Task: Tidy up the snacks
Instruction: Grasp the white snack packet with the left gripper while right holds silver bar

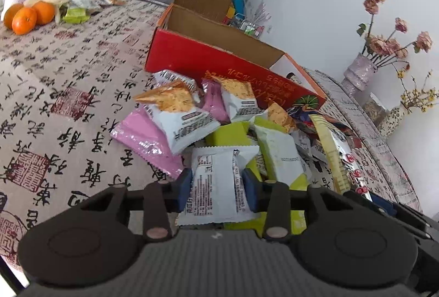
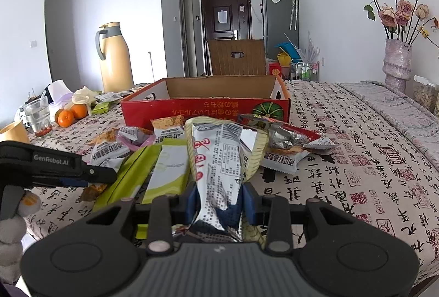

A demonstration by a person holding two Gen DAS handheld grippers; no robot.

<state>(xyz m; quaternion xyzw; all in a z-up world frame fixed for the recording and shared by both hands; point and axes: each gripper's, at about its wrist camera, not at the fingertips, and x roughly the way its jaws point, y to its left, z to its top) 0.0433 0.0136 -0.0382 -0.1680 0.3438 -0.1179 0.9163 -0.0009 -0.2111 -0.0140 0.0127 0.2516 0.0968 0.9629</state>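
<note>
A heap of snack packets [image 1: 192, 116] lies on the patterned tablecloth in front of an open red cardboard box [image 1: 219, 69]. My left gripper [image 1: 216, 183] is shut on a white snack packet [image 1: 214, 176] at the near edge of the heap, its blue pads pressing on both sides. My right gripper [image 2: 219, 198] is shut on a long silver packet [image 2: 216, 157] with red characters and a yellow striped border, held just above the heap. The same long packet [image 1: 337, 154] shows at the right of the left wrist view. The left gripper [image 2: 104, 176] enters the right wrist view from the left. The red box [image 2: 203, 107] looks empty.
Oranges [image 1: 27, 16] and crumpled wrappers lie at the far left of the table, with a glass [image 2: 38, 116] and a tall yellow thermos [image 2: 114, 58] near them. A vase of dried roses [image 2: 397, 61] stands at the right. A brown box flap [image 2: 237, 57] rises behind the red box.
</note>
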